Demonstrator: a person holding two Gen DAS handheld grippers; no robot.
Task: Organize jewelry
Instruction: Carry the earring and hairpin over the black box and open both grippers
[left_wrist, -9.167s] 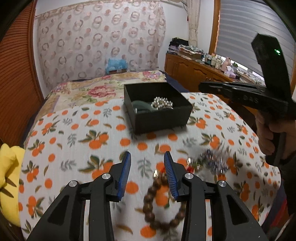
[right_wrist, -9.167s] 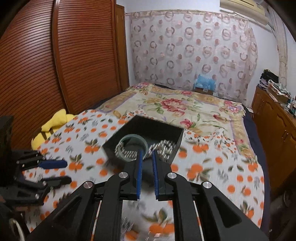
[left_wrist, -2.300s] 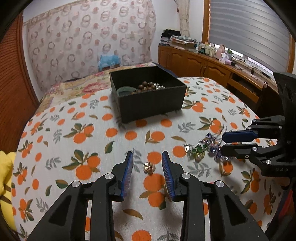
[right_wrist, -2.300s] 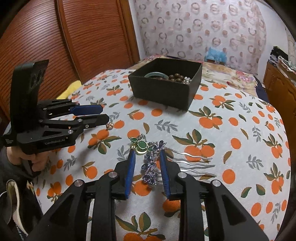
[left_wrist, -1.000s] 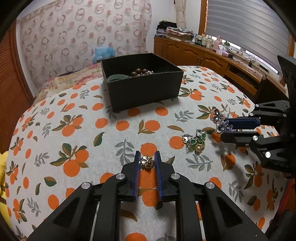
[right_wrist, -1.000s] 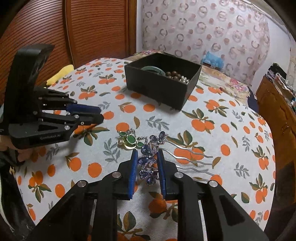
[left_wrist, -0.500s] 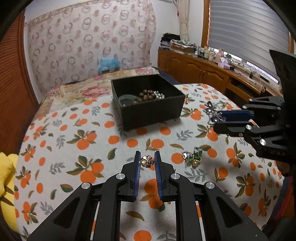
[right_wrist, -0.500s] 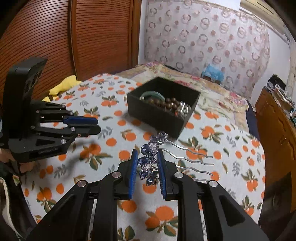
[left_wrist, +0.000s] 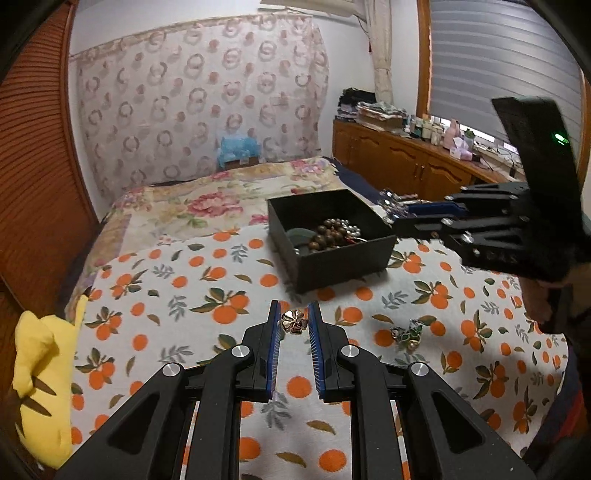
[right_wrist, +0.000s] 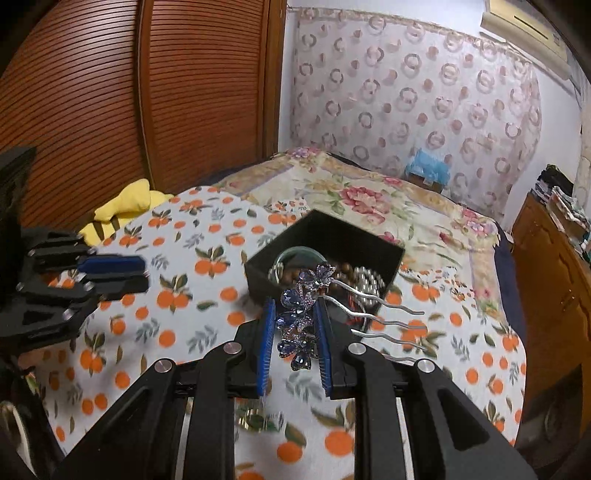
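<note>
The black box (left_wrist: 332, 254) sits on the orange-print cloth (left_wrist: 184, 288) over the bed and already holds a wooden bead bracelet (left_wrist: 328, 236), a green bangle (right_wrist: 299, 254) and silver beads (right_wrist: 365, 280). The right gripper (right_wrist: 293, 332) pinches a purple flower hair comb (right_wrist: 299, 314) between its fingers, lifted near the box, its prongs pointing right. The left gripper (left_wrist: 294, 325) pinches a small gold flower piece (left_wrist: 294, 320), raised above the cloth. A green-stoned piece (left_wrist: 406, 334) lies on the cloth, untouched. By my judgement, roughly half is done: two pieces wait to be dropped in, one to be collected.
</note>
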